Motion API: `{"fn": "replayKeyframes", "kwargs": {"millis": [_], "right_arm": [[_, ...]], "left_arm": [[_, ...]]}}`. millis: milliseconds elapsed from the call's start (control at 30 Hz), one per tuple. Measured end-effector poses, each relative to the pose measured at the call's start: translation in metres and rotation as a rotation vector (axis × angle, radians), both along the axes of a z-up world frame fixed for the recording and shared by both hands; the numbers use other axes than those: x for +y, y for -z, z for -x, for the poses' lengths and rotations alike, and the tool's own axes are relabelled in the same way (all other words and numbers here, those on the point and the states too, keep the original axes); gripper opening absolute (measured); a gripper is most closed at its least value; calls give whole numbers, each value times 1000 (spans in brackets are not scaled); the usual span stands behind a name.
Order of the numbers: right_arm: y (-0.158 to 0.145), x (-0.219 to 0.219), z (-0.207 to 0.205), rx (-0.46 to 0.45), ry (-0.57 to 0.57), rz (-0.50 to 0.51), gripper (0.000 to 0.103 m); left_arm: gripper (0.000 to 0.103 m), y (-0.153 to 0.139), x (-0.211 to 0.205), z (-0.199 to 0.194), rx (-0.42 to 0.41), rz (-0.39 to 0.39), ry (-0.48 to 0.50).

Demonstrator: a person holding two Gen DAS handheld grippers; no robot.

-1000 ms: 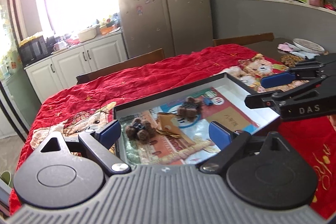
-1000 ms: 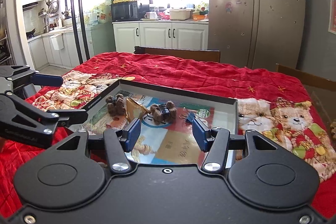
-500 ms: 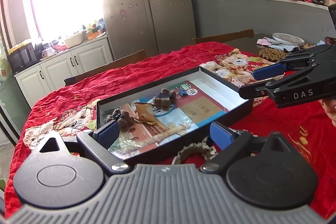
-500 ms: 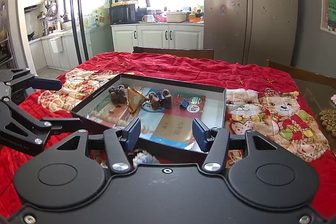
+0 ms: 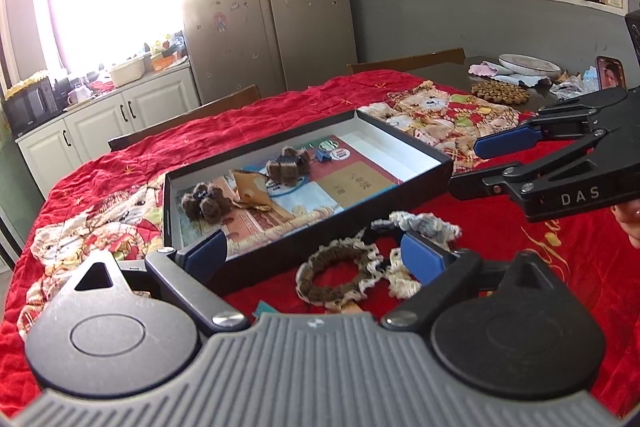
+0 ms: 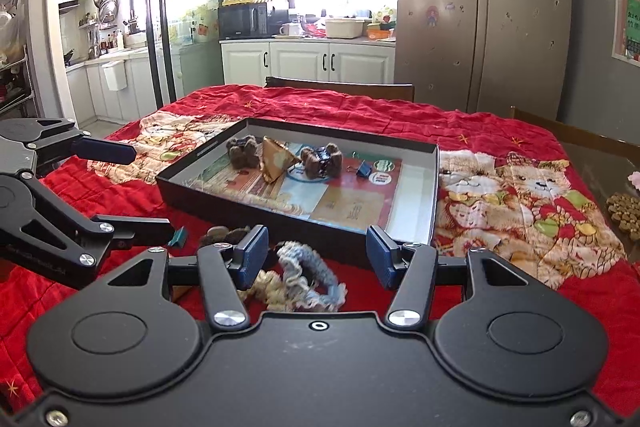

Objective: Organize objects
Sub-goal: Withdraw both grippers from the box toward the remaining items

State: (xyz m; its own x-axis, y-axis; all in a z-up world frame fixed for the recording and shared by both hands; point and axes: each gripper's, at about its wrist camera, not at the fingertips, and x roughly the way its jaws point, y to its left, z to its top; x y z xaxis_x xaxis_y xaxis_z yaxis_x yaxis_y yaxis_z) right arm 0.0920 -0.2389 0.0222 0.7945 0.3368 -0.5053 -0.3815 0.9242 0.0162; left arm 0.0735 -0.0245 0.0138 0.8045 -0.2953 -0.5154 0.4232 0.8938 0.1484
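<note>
Both tongs wide apart, holding nothing — left tongs (image 5: 316, 255) and right tongs (image 6: 316, 257) hover over three crochet scrunchies (image 5: 340, 275) on the red-clothed worktop (image 5: 500, 247), just beside the black tray (image 5: 320, 227) — fuzzy clips inside.

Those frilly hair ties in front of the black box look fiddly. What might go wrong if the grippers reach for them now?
1. The brown scrunchie, the cream scrunchie and the blue-grey scrunchie lie touching, so one pinch may drag two.
2. They sit close to the box wall; the left gripper, jaws open, could nudge it.
3. The red cloth is wrinkled and may get pinched too.
</note>
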Motion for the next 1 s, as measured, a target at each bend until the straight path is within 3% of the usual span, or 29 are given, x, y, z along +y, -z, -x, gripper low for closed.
{"fn": "replayKeyframes", "kwargs": {"millis": [733, 1000], "right_arm": [[39, -1, 18, 81, 29, -84, 52], [50, 3, 18, 97, 25, -90, 51]], "left_arm": [[98, 30, 11, 13, 43, 71, 17], [98, 43, 8, 14, 44, 45, 26]]}}
